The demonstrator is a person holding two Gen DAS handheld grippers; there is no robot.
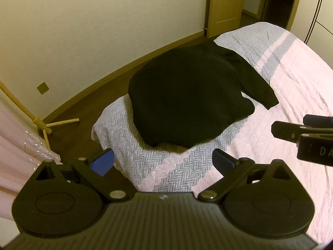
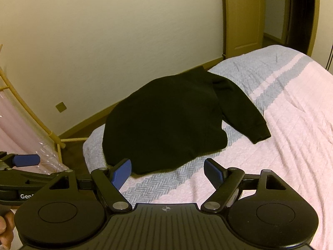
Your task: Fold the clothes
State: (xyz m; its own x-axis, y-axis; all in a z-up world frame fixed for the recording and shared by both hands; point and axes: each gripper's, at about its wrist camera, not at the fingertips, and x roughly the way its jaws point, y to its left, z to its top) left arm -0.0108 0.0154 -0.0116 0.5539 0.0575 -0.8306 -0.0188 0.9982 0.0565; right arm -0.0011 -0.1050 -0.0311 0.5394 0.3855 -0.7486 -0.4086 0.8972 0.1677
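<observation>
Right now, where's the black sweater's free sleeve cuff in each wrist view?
Left wrist: sleeve cuff right of centre, on the bedspread, beyond the open left hand-held gripper.
Right wrist: sleeve cuff right of centre, at mid-height.
Shared landmark: wooden door behind the bed's far end.

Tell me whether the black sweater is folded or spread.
Partly folded: black sweater lies bunched on the bed, one sleeve still out.
</observation>
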